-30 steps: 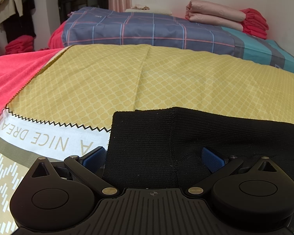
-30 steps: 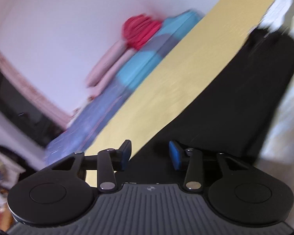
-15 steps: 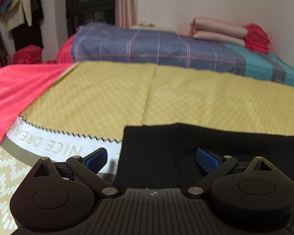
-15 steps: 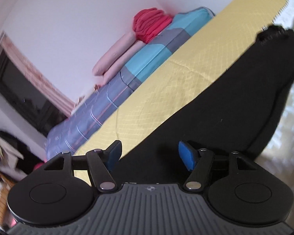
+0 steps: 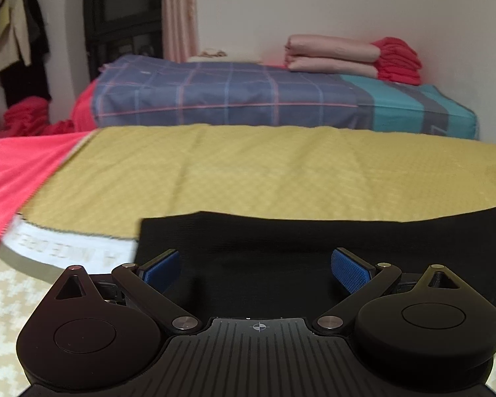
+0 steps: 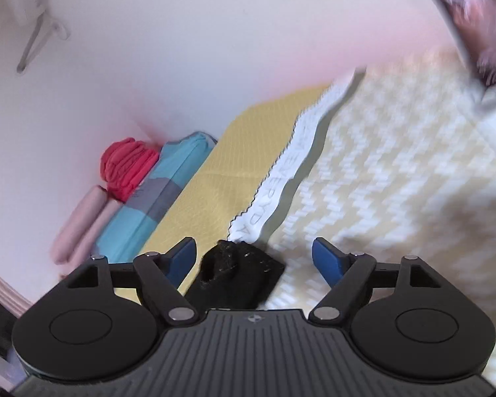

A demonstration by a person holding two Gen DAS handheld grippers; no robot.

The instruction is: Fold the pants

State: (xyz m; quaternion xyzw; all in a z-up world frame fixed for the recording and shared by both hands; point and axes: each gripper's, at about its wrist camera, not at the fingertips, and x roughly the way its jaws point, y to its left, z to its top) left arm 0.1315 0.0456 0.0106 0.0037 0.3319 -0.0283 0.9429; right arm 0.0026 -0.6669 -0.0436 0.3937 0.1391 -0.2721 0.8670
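We find the black pants [image 5: 281, 248] lying flat on the near yellow bedspread [image 5: 281, 172], apparently partly folded, with left tool [image 5: 256, 266] and right tool [image 6: 253, 258] both spread wide, gripping nothing.

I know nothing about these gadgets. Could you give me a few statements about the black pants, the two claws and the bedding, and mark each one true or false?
1. Both claws are open. True: the left claw and the right claw each show a wide gap between the blue pads.
2. The black pants lie on a yellow cover. True.
3. The left claw is clamped on the pants. False: its pads stand apart over the cloth.
4. The folded red pile sits on the floor. False: it rests on the blue checked bedding by the wall.
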